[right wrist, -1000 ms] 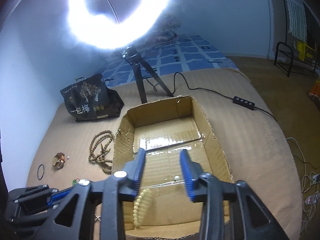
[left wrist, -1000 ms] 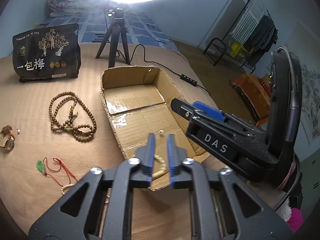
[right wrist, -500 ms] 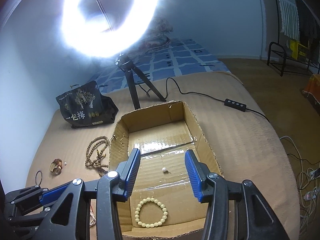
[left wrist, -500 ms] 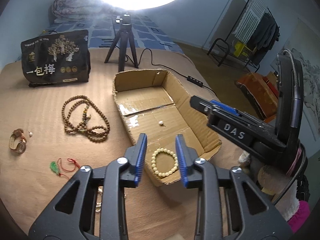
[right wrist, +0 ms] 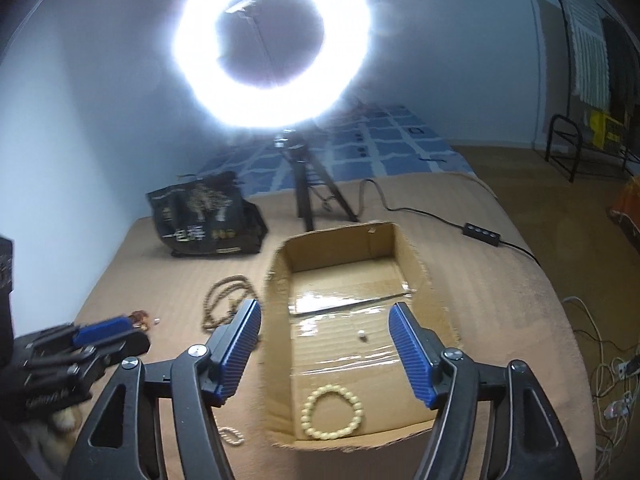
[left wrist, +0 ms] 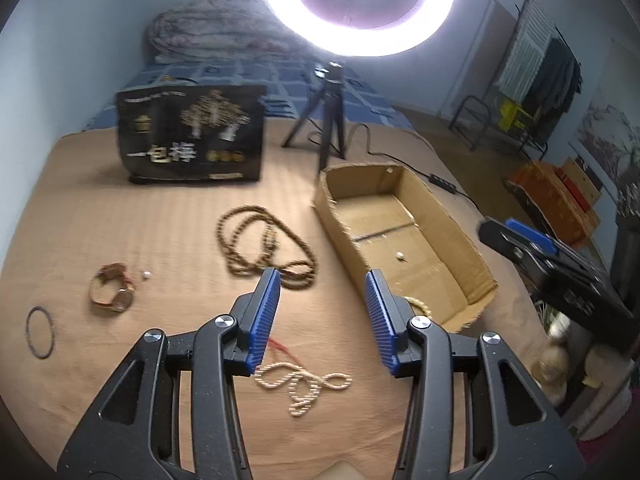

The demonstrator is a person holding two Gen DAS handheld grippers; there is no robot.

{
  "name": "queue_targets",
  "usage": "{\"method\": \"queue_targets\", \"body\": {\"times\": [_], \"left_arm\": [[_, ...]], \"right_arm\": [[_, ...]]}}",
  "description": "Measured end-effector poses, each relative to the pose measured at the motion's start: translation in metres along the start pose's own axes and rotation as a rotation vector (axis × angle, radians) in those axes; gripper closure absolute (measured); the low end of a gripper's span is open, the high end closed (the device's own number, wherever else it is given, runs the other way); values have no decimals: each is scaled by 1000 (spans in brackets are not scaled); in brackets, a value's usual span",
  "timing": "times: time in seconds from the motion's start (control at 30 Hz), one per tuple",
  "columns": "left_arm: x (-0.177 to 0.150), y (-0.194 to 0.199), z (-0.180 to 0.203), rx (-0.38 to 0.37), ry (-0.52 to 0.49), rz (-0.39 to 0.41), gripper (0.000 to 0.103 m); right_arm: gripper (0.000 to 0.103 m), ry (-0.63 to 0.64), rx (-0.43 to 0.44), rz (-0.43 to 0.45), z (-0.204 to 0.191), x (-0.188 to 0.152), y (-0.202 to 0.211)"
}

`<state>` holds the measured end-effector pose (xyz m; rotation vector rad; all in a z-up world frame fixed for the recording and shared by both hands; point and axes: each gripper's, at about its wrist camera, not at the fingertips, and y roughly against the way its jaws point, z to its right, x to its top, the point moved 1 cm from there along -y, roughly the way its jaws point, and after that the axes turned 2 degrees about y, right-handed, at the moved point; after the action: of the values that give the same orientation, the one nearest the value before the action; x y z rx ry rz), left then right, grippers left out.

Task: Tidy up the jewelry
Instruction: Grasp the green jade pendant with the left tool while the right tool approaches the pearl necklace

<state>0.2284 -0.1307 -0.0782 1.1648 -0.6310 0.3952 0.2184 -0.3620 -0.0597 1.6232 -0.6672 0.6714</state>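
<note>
Both tongs were opening and held nothing: left tongs (left wrist: 323,312) above the bed (left wrist: 120,220) near a cream bead chain (left wrist: 300,384); right tongs (right wrist: 325,350) over the cardboard box (right wrist: 420,276), where the pale bracelet (right wrist: 333,412) lay

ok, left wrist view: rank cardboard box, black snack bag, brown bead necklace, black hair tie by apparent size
1. cardboard box and black snack bag: look about alike; the bag sits farther off, so I won't rank them.
2. brown bead necklace.
3. black hair tie, clearly smallest.
</note>
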Motion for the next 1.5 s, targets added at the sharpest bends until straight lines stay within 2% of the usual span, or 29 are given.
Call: {"method": "queue_targets", "body": {"times": [0.27,0.3,0.33,0.47,0.7,0.9,1.1,1.37,1.43,1.5], "left_arm": [[-7,11,-49,73,6,-2,57],[-9,9,-57,83,4,-12,54],[-11,9,-60,92,2,-15,52],[-20,0,-83,128,0,-60,51],[-37,-23,-111,127,48,-143,51],[-44,-40,-116,101,64,-180,52],[-48,-56,-106,78,17,-211,52],[-54,-77,-106,70,-18,-238,52],[-56,-82,-108,66,-19,-246,57],[-58,-86,-109,62,-27,-249,57]], "right_arm": [[26,118,95,3,-57,-18,14],[26,135,106,-5,-65,-22,13],[25,153,118,-16,-72,-27,12],[25,201,146,-66,-92,-48,5],[25,286,174,-170,-118,-81,-21],[25,342,198,-236,-134,-99,-42],[24,358,206,-302,-138,-113,-64],[23,342,201,-339,-134,-122,-84],[23,349,199,-344,-135,-123,-87],[23,360,195,-347,-137,-124,-90]]}}
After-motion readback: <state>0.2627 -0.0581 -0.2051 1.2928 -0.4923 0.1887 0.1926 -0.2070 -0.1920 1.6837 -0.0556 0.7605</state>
